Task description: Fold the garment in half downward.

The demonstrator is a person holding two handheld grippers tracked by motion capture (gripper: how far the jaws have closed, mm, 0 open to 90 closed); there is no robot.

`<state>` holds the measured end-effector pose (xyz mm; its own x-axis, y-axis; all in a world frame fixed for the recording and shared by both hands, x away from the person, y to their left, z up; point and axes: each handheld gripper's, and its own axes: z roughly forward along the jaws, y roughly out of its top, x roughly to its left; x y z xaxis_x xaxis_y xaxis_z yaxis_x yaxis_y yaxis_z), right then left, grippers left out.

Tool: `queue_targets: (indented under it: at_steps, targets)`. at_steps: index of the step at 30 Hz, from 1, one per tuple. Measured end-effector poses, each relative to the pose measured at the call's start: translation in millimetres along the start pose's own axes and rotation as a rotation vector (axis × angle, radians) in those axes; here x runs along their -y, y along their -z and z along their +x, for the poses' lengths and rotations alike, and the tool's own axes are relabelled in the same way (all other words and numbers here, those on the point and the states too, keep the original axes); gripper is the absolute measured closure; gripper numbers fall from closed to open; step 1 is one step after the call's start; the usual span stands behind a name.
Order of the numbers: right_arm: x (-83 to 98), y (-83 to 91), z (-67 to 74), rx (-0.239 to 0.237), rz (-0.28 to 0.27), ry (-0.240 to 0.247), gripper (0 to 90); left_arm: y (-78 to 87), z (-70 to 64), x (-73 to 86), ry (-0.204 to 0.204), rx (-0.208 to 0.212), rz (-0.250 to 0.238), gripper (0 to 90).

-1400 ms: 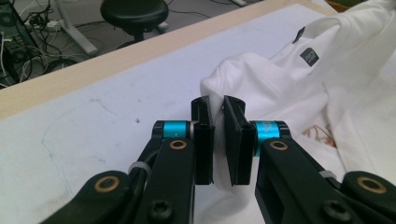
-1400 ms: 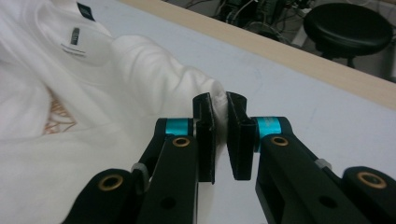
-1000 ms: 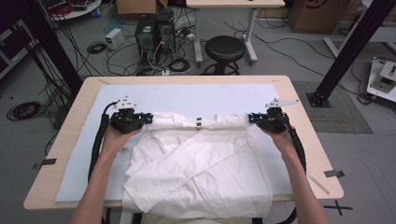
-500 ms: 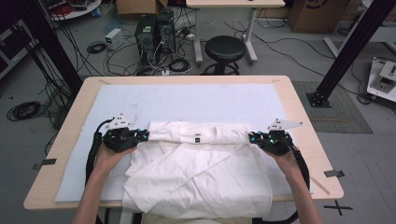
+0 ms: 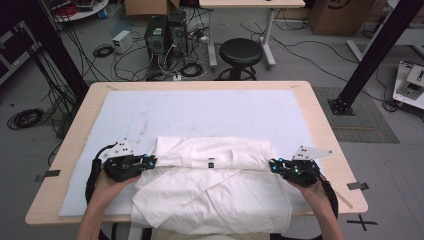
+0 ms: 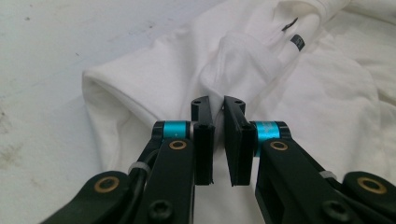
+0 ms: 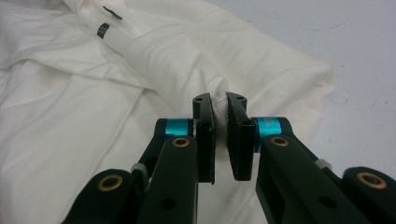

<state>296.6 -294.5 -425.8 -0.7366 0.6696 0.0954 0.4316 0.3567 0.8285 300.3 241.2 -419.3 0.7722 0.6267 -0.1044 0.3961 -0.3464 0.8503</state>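
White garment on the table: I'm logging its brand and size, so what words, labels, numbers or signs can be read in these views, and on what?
No text is legible.
Small black tag at the neck of the white fabric garment: too small and blurred to read.
Cardboard boxes on the floor behind the table: no readable print.

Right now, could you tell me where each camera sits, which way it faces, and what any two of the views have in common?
High view: fixed above the person's side, looking forward and down on the table; forearms, left gripper and right gripper show.
Left gripper view: rides the left gripper, looking along its jaws, which pinch the white shirt.
Right gripper view: rides the right gripper, looking along its jaws, also pinching cloth.
Shared: the shirt's small black label shows in all three.
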Motion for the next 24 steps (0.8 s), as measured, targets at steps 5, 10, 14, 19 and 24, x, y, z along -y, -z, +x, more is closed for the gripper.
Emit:
queue_targets:
  at_steps: [5, 10, 14, 19, 24]
  targets:
    - [9.8, 3.1, 6.6, -0.021, 0.014, 0.007, 83.9, 4.5, -1.2, 11.3, 0.030, 0.023, -0.007, 82.4]
    - [17.4, 6.4, 10.7, -0.028, 0.013, -0.007, 83.9, 8.1, -9.1, 16.2, 0.018, 0.039, -0.006, 82.4]
    - [21.9, 10.9, 14.0, -0.032, 0.019, -0.009, 83.9, 11.1, -15.7, 19.3, 0.012, 0.051, -0.004, 82.4]
    - [28.9, 11.8, 13.0, -0.040, 0.022, -0.025, 83.9, 9.2, -16.5, 24.6, 0.018, 0.054, 0.014, 82.4]
    - [33.3, 9.8, 13.5, -0.049, 0.040, -0.030, 84.0, 8.4, -18.0, 30.1, 0.027, 0.070, 0.026, 82.4]
